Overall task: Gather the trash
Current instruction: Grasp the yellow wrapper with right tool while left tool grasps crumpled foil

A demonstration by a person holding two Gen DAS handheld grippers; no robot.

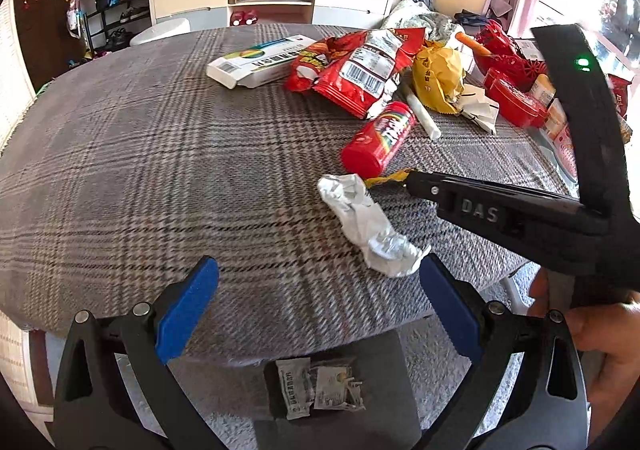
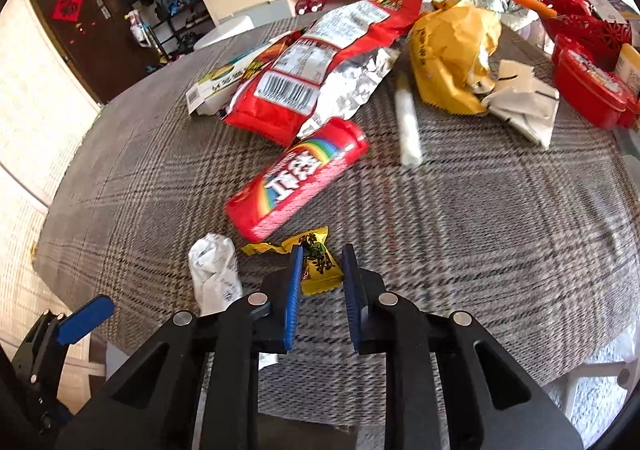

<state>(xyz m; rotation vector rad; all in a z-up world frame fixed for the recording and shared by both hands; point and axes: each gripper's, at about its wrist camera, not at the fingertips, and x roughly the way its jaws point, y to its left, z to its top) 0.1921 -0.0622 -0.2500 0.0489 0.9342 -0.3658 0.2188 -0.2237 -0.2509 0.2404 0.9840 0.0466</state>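
A small yellow candy wrapper (image 2: 316,262) lies on the plaid tablecloth (image 2: 480,230) between the fingers of my right gripper (image 2: 320,270), whose jaws stand part open around it, not clamped. In the left wrist view the wrapper (image 1: 386,178) shows at that gripper's tip (image 1: 412,180). A crumpled white paper (image 1: 368,226) lies beside it, also in the right wrist view (image 2: 216,270). My left gripper (image 1: 320,298) is wide open and empty at the table's near edge, just short of the paper. A red candy tube (image 2: 296,178) lies behind the wrapper.
Farther back lie a red snack bag (image 2: 320,70), a white box (image 1: 260,60), a yellow bag (image 2: 452,54), a white stick (image 2: 408,122), white paper (image 2: 524,102) and red containers (image 2: 592,90). A dark bin (image 1: 332,390) with wrappers sits below the table edge.
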